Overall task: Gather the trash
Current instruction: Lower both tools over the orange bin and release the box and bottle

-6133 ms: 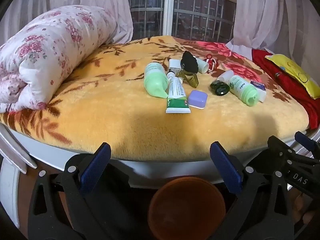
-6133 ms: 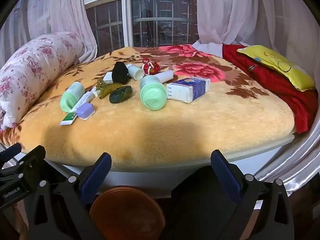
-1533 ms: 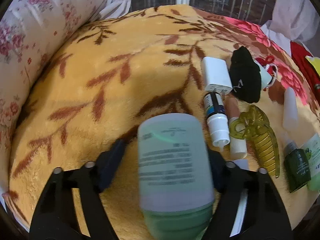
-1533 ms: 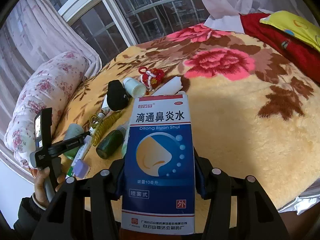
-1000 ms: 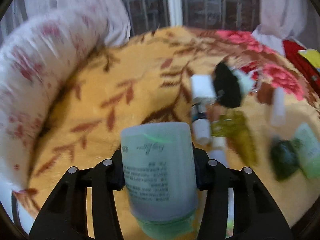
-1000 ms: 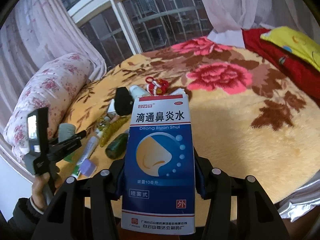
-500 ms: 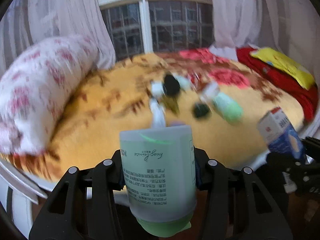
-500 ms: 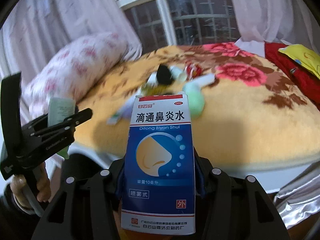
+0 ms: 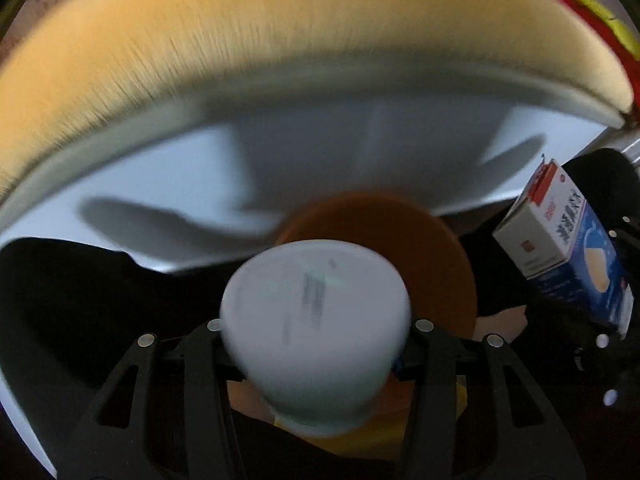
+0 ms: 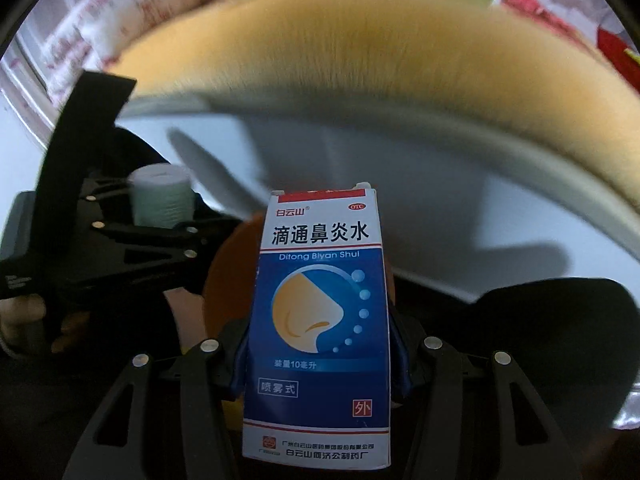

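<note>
Orange bin (image 9: 432,248) mouth open below; bed edge (image 9: 320,92) blocks beyond.

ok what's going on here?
A person is clearing trash off the bed. The left hand-held gripper is clamped on a pale green bottle, and the right hand-held gripper is clamped on a blue nasal spray box. Both are held low beside the bed's edge, over the orange bin on the floor. Nothing is released yet.

"Ditong Biyan Shui", "OTC", "滴通鼻炎水" on blue box (image 10: 318,328)
</note>
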The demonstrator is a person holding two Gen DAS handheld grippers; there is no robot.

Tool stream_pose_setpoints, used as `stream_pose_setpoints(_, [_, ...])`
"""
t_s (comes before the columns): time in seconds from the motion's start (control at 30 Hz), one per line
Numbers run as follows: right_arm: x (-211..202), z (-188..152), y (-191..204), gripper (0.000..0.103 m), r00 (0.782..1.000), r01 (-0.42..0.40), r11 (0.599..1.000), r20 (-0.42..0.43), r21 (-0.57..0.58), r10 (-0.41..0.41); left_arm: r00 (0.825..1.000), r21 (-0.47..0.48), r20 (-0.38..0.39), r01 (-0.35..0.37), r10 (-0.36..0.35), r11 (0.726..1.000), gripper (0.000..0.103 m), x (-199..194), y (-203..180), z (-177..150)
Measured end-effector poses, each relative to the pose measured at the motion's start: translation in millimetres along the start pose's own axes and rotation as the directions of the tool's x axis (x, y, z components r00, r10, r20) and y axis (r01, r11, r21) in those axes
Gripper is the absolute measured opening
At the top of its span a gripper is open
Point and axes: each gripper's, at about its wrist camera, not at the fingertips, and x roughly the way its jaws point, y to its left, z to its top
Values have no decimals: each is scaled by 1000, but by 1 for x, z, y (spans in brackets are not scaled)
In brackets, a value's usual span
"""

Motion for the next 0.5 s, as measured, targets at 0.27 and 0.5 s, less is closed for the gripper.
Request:
stream_pose_setpoints(0.27, [50,9,1,68,992,56,997,-107,-55,-62,993,24,-97,-63,65,998,62,34,9,4])
stream_pose_setpoints(0.5, [20,4,-9,68,998,33,999,-61,-16,-34,995,23,-70,-63,64,998,67,25,6,-1])
